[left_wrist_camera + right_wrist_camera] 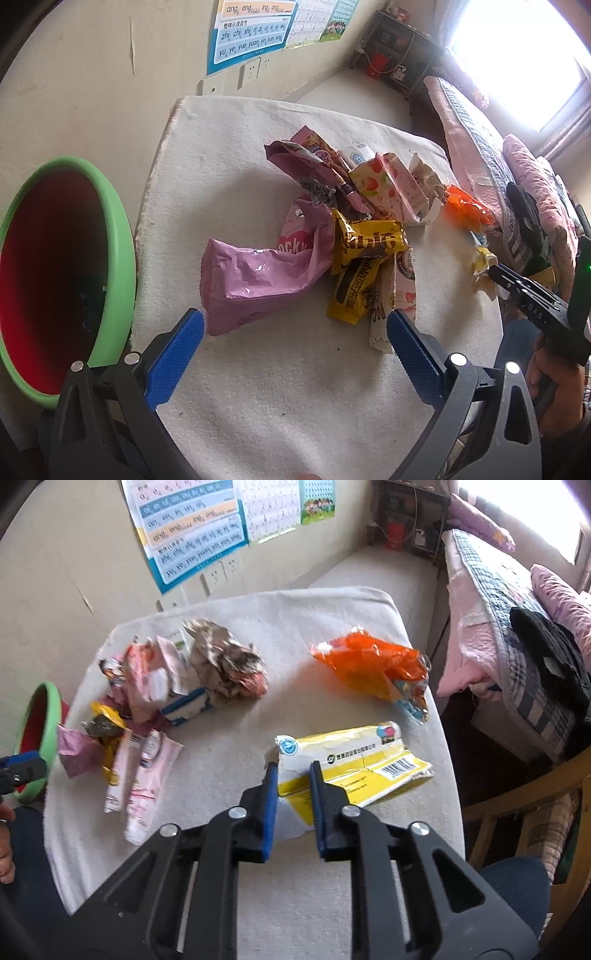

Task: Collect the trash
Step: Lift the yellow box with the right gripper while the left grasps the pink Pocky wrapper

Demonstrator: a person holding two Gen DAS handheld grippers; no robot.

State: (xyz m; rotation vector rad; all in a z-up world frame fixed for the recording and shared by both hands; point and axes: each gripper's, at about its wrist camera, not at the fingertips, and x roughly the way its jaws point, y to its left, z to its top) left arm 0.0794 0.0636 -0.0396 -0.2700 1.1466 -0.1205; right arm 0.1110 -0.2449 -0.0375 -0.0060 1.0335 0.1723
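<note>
My left gripper (295,319) is open and empty, just short of a crumpled pink wrapper (255,277) at the near end of a pile of snack wrappers (369,206) on the white cloth-covered table (295,387). A green bin with a red inside (66,266) stands left of the table. In the right wrist view my right gripper (292,770) is shut on the near edge of a flattened yellow and white carton (354,771). An orange wrapper (369,664) lies beyond it. The wrapper pile (147,701) lies to the left.
A bed with pink and plaid bedding (517,627) runs along the right. A wooden chair (524,812) stands at the table's right edge. The wall with posters (251,33) and sockets is behind the table. A dark shelf (410,517) stands in the far corner.
</note>
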